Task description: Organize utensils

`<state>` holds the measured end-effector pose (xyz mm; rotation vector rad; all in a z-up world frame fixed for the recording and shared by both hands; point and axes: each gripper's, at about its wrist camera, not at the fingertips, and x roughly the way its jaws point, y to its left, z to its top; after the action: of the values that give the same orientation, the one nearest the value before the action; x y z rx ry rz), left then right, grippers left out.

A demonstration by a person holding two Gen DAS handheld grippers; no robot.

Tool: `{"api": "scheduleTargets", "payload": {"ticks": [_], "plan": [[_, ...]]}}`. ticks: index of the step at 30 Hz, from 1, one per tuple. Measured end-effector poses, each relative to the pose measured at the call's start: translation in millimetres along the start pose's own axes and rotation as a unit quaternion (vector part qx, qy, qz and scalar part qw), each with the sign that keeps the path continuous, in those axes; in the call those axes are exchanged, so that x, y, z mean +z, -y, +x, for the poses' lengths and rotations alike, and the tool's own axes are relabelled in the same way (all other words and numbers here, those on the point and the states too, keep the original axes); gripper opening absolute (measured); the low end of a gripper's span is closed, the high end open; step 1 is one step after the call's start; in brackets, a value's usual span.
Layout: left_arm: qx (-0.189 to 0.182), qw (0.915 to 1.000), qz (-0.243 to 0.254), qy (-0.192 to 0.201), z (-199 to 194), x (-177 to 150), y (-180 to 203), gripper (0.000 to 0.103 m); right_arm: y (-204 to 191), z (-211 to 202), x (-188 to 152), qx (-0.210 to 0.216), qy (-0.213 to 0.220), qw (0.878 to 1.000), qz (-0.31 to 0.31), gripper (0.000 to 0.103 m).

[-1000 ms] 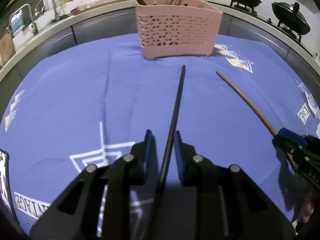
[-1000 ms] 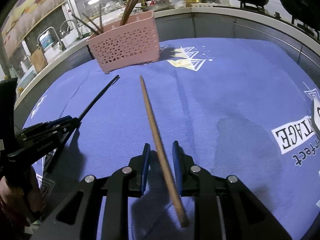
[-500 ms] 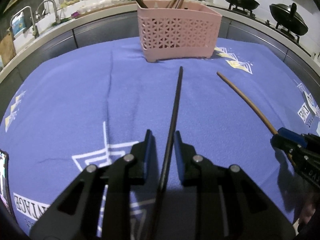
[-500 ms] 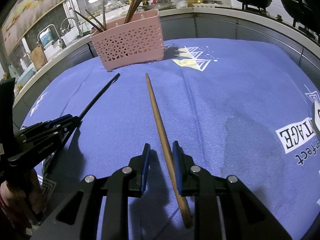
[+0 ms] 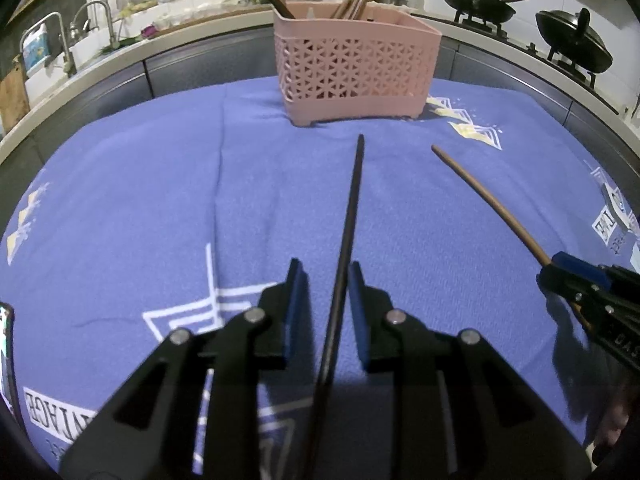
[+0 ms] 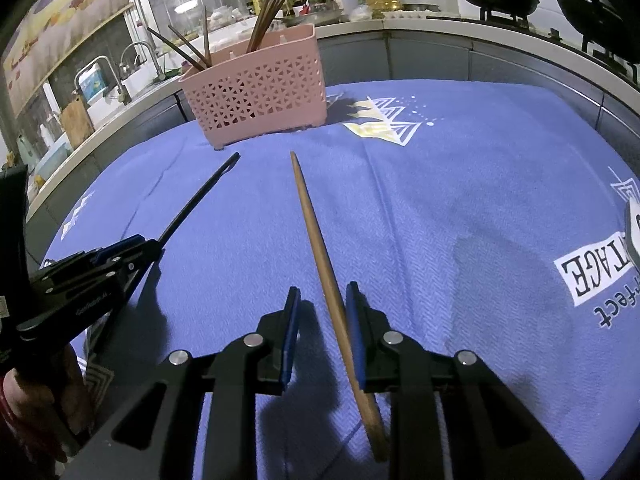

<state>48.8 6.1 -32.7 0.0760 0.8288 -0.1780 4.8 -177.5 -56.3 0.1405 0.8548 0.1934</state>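
Left gripper [image 5: 322,312]: jaws apart, black chopstick [image 5: 350,216] between, unclamped | Right gripper [image 6: 322,328]: jaws apart, brown chopstick [image 6: 316,236] against right pad | Basket [image 5: 356,68]: ahead

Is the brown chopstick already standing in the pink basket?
No, the brown chopstick lies on the blue cloth in front of the pink basket, its near end between the right tool's fingers.

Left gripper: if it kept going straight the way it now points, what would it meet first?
Probably the blue cloth: the left gripper tilts down at it, a black chopstick between its jaws. The pink basket stands beyond the chopstick's tip; depth is unclear.
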Motion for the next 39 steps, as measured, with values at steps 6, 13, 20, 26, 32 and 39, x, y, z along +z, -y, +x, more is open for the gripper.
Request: {"api": "scheduleTargets", "payload": {"ticks": [6,13,20,26,32,39], "plan": [[-0.006,1.0000,-0.003,0.000,0,-1,-1,0.023,-3,-1,-1,0.001,0.003,1.000,-0.003,0.032],[-0.019,0.9998,-0.002,-0.001,0,-1,-5,0.023,-5,-1,0,0.001,-0.002,1.000,-0.004,0.034],[-0.026,0.9996,0.003,-0.002,-1,-1,-8,0.023,2,-10,-8,0.002,-0.017,1.000,0.012,0.034],[-0.026,0.9997,-0.001,-0.001,-3,-3,-8,0.024,-3,-15,-13,0.031,-0.038,0.999,0.023,0.034],[-0.028,0.9996,-0.004,0.000,-4,-5,-10,0.024,-13,-14,-13,0.054,-0.042,0.997,0.026,0.034],[-0.027,0.9996,-0.003,0.001,-4,-6,-9,0.024,-2,-14,-12,0.041,-0.037,0.997,0.048,0.034]]}}
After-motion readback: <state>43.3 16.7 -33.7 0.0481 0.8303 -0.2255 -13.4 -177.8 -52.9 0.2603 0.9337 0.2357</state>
